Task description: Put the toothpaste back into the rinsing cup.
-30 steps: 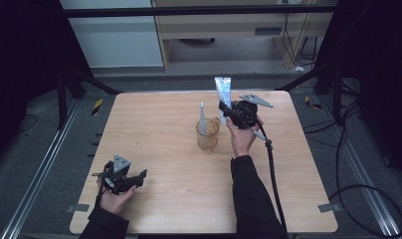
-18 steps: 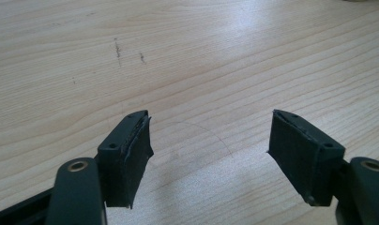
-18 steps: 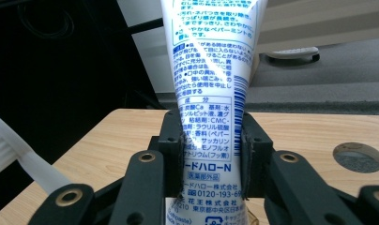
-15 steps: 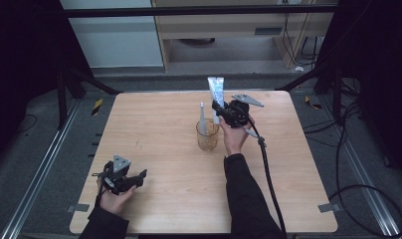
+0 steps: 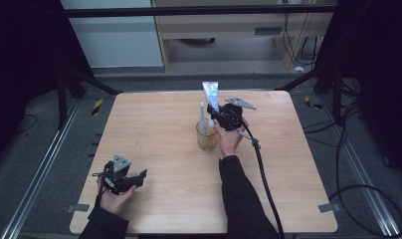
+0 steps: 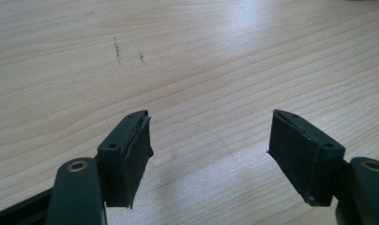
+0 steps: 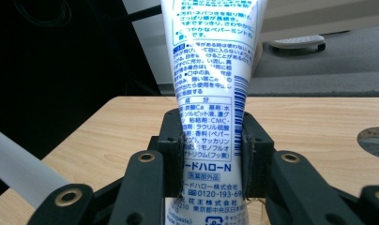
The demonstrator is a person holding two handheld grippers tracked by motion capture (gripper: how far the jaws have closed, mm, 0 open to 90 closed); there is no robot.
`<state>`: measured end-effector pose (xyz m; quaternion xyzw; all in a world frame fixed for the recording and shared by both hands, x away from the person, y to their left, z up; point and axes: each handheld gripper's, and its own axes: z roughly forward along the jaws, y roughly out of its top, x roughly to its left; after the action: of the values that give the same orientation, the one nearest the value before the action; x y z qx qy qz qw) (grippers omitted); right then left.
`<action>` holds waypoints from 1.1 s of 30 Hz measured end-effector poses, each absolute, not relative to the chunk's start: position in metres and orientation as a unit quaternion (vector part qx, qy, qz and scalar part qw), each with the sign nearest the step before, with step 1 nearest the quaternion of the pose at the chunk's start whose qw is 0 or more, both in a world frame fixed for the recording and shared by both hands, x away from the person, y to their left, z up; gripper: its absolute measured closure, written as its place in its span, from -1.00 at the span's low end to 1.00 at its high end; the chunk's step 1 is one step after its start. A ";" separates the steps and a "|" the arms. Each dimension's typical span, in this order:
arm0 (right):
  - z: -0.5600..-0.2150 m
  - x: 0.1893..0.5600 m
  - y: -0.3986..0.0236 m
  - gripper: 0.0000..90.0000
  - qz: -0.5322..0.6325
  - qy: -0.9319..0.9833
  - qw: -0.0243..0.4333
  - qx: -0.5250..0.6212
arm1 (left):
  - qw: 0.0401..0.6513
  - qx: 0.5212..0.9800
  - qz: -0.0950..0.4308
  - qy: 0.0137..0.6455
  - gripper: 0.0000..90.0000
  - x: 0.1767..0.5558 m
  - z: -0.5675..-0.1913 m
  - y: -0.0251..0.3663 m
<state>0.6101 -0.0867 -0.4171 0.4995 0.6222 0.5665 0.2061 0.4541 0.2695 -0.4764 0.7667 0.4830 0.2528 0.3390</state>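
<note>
high view: we see right gripper (image 5: pixel 216 112) holding toothpaste tube (image 5: pixel 211 95) upright just above glass cup (image 5: pixel 207 135), white toothbrush (image 5: pixel 202 119) already standing inside; tube not yet in cup. left gripper (image 5: pixel 139 177) idle near table (image 5: pixel 154 114) front edge.

left gripper view: we note jaws spread wide, nothing between, bare wood below.

right gripper view: we see pads (image 7: pixel 174 157) pinching tube (image 7: pixel 208 93) low on its body; lowering and release judged left.

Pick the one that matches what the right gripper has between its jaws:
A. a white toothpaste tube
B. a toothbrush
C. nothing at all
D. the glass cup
A. In the right gripper view, the jaws of the right gripper press both sides of a white toothpaste tube with blue print, which the high view shows held upright above the glass cup.
</note>
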 end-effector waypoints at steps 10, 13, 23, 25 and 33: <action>-0.424 0.611 -0.081 0.48 0.556 0.632 0.204 0.500 | 0.339 0.767 0.253 0.483 -0.36 0.454 -0.476 0.269; -0.425 0.611 -0.080 0.48 0.552 0.635 0.206 0.499 | 0.339 0.767 0.254 0.483 -0.36 0.454 -0.476 0.269; -0.431 0.611 -0.076 0.45 0.541 0.648 0.202 0.496 | 0.339 0.767 0.253 0.483 -0.36 0.454 -0.476 0.270; -0.432 0.610 -0.076 0.44 0.540 0.650 0.204 0.494 | 0.338 0.767 0.253 0.483 -0.36 0.454 -0.476 0.269; -0.432 0.608 -0.076 0.40 0.533 0.664 0.190 0.489 | 0.338 0.767 0.253 0.483 -0.36 0.454 -0.477 0.269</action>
<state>0.6082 -0.0764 -0.4323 0.4889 0.6638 0.5330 0.1902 0.4541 0.2694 -0.4767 0.7674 0.4829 0.2528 0.3377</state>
